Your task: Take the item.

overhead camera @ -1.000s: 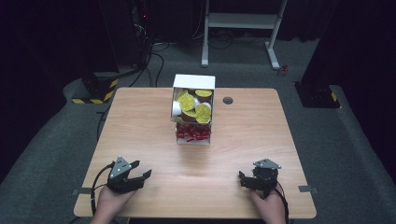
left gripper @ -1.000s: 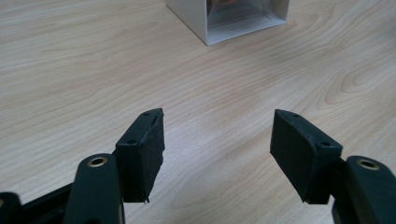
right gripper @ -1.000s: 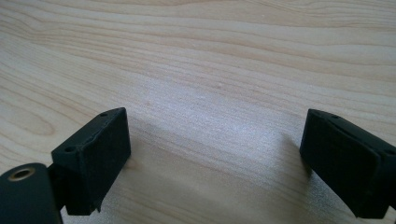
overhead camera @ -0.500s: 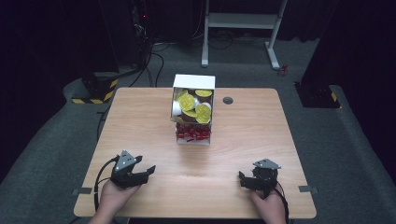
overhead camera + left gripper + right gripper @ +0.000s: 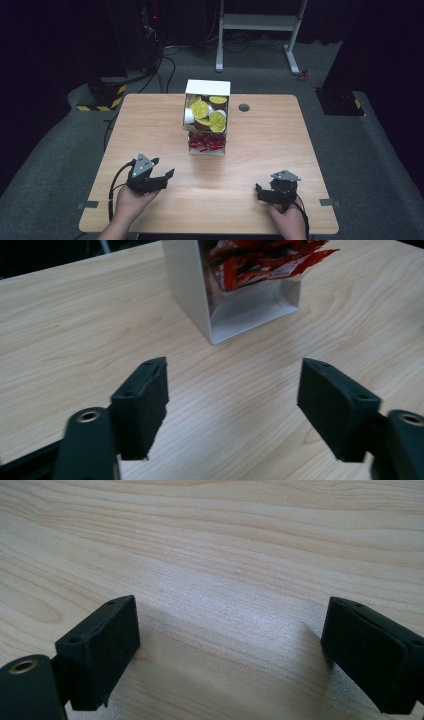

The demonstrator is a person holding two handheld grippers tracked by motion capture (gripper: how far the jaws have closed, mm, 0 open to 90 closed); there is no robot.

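- The left claw (image 5: 162,176) hangs over the near left of the wooden surface (image 5: 150,120), jaws spread wide and empty, aimed toward the white box (image 5: 207,88)
- The white box stands mid-surface, yellow-lidded cups (image 5: 208,114) in its upper part, red packets (image 5: 205,143) below
- The right claw (image 5: 260,192) rests near right, jaws apart, holding nothing
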